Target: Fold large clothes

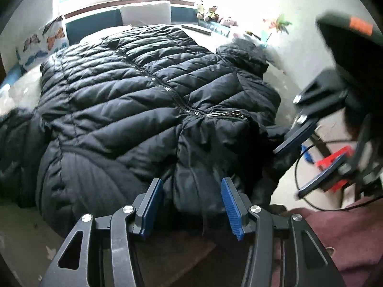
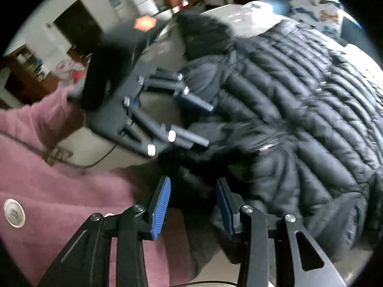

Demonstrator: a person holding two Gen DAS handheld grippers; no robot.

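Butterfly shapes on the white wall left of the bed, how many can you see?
3 clear ones, clustered on the white wall: a dark butterfly at top, an orange butterfly below it, a pale butterfly to their left. Blue shapes beneath may be more.

left wrist: looks steeply down from the near edge of the black puffer jacket, close, facing the bed's pillows | right wrist: close, tilted, faces across the collar end toward the room | shared: jacket, each other's gripper
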